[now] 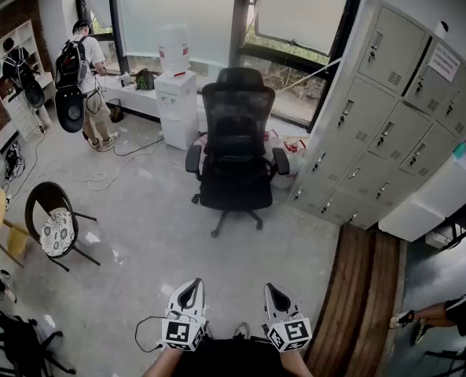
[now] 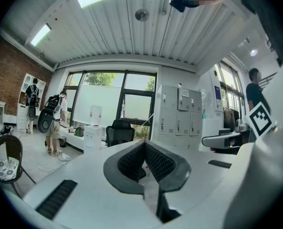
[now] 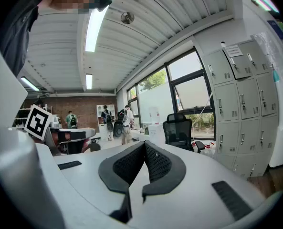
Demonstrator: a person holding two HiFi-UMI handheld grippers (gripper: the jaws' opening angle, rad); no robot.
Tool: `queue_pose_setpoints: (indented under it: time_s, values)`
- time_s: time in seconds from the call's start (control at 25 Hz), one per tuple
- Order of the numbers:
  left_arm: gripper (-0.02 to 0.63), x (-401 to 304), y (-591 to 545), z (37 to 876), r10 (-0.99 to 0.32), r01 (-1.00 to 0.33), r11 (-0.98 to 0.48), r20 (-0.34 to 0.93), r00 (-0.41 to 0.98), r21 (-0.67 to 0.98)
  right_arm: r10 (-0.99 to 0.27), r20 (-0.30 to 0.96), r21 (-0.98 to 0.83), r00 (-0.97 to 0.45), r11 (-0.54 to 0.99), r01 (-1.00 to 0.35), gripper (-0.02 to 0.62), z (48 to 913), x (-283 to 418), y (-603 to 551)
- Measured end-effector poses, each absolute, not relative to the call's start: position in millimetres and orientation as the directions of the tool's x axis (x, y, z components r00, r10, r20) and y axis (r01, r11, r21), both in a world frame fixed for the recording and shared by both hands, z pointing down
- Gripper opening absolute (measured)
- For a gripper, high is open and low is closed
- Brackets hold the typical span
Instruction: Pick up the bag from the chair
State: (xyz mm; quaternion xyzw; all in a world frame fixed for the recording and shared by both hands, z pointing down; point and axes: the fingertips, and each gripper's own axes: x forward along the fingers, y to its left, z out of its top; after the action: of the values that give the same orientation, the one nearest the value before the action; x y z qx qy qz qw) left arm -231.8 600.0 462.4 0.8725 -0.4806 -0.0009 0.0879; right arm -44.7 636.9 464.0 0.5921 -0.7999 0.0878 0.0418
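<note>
Task not begun. Your left gripper [image 1: 188, 295] and right gripper [image 1: 277, 297]: jaws pressed together, nothing between them, both held low near you. Chair [image 1: 234, 93] at 12 o'clock, well apart from you. Bag [image 1: 234, 141]: likely dark bulk on seat, hard to separate from black chair. Remaining: approach, open jaws, grasp, lift.

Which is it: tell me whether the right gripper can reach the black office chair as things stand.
Probably not from here. The right gripper is held close to the person, and open floor separates it from the black office chair. Nothing stands in that gap, so stepping forward should do.
</note>
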Motion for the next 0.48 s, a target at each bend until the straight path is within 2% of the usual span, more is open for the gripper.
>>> queue_pose_setpoints:
  time_s: [0.48]
  values:
    - [0.0,-223.5,602.0,460.1,-0.837,-0.836,-0.525,0.079,0.541,0.157,-0.939,0.152,-0.119,-0.308,0.292,-0.949,0.0,461.1,-42.0,639.1]
